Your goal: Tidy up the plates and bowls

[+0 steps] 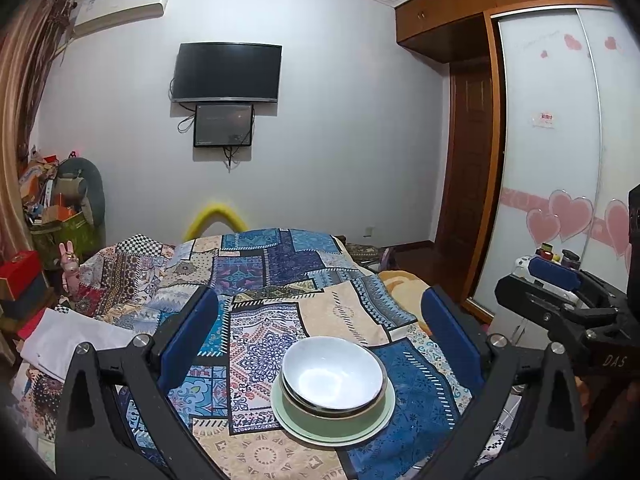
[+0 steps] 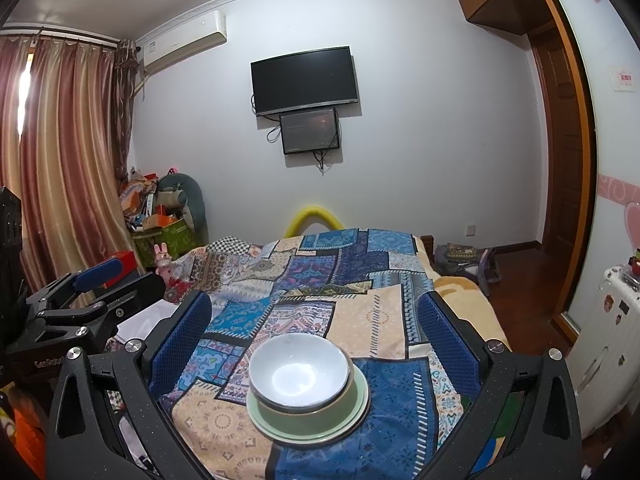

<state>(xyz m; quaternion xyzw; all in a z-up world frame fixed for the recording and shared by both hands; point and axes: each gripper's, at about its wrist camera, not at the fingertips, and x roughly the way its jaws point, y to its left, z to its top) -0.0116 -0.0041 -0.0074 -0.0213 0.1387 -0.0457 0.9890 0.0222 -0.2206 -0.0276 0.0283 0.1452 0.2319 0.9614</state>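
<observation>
A white bowl (image 1: 333, 373) sits nested in a green bowl (image 1: 372, 409), which stands on a pale green plate (image 1: 304, 429). The stack rests on the patchwork bedspread (image 1: 280, 272). In the right wrist view the white bowl (image 2: 299, 368), green bowl (image 2: 308, 420) and plate (image 2: 356, 412) show the same stack. My left gripper (image 1: 320, 320) is open and empty, held above and behind the stack. My right gripper (image 2: 316, 320) is open and empty, also above the stack. Each gripper shows at the edge of the other's view, the right gripper (image 1: 560, 280) and the left gripper (image 2: 96, 276).
The bed runs toward a wall with a TV (image 1: 226, 73). A white cloth (image 1: 76, 340) lies at the bed's left. A cluttered pile (image 2: 160, 212) stands by the curtain. A wardrobe (image 1: 560, 140) and a white suitcase (image 2: 612, 340) are on the right.
</observation>
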